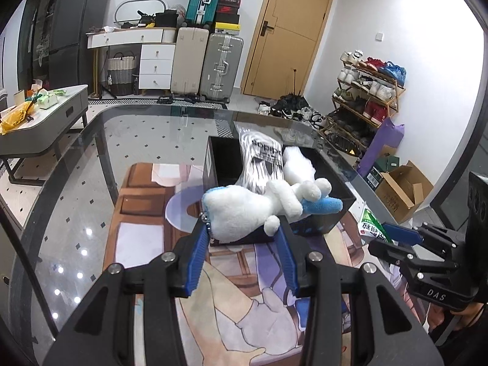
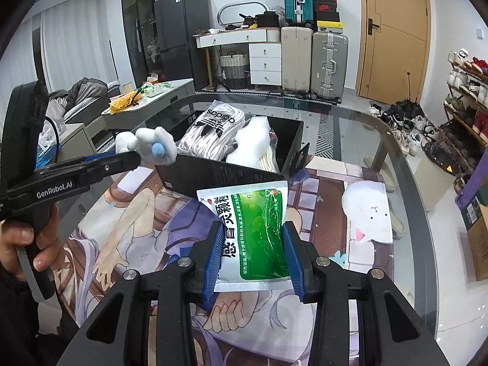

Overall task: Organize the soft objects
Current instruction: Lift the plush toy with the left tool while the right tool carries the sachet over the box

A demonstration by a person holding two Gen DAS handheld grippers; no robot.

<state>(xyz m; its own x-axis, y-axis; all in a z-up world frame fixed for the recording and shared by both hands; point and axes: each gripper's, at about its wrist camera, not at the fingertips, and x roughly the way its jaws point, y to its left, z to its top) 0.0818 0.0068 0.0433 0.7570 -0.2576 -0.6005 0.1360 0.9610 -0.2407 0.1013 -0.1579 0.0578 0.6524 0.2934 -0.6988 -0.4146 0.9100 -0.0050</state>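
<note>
A white and blue plush toy (image 1: 241,210) is clamped between the blue pads of my left gripper (image 1: 242,222), which is shut on it just above the near wall of the black box (image 1: 219,158). Inside the box lie a pack of striped white socks (image 1: 262,158) and a white fluffy item (image 1: 297,164). My right gripper (image 2: 253,228) is shut on a green and white packet (image 2: 253,213), held over the printed mat (image 2: 128,213) just short of the box (image 2: 213,174). From the right wrist view the left gripper (image 2: 134,157) and plush (image 2: 152,145) hang at the box's left corner.
The box stands on a printed mat laid over a rounded glass table (image 2: 366,128). Beyond it are a low grey side table (image 1: 45,122) with clutter, suitcases (image 1: 207,64), a shoe rack (image 1: 369,91) and an open cardboard box (image 1: 402,192) on the floor.
</note>
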